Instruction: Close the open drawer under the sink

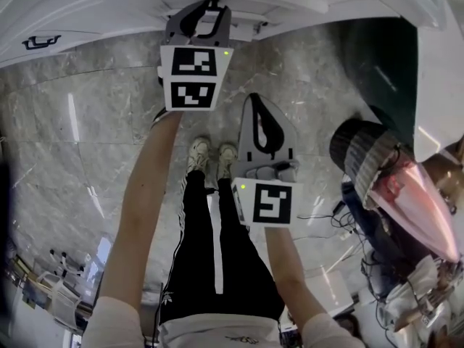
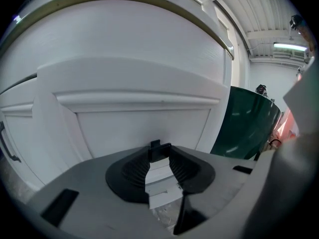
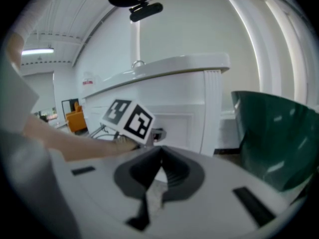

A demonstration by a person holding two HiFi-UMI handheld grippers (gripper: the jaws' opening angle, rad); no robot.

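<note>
The white drawer front (image 2: 139,121) under the sink counter fills the left gripper view, and its top edge stands a little proud of the cabinet face. My left gripper (image 1: 210,7) (image 2: 159,151) is up against it. Its jaw tips are closed on a small black handle piece (image 2: 155,145) on the drawer. My right gripper (image 1: 255,101) (image 3: 160,153) hangs lower and further back from the cabinet, shut with nothing in it. In the right gripper view I see the left gripper's marker cube (image 3: 128,121), the arm behind it and the sink counter (image 3: 164,66).
A dark green bin (image 1: 377,64) (image 3: 274,133) stands right of the cabinet. Another black handle (image 1: 40,42) is on the cabinet to the left. My legs and shoes (image 1: 210,158) are on the marble floor. A second person in a knit hat (image 1: 362,151) crouches at the right among cables.
</note>
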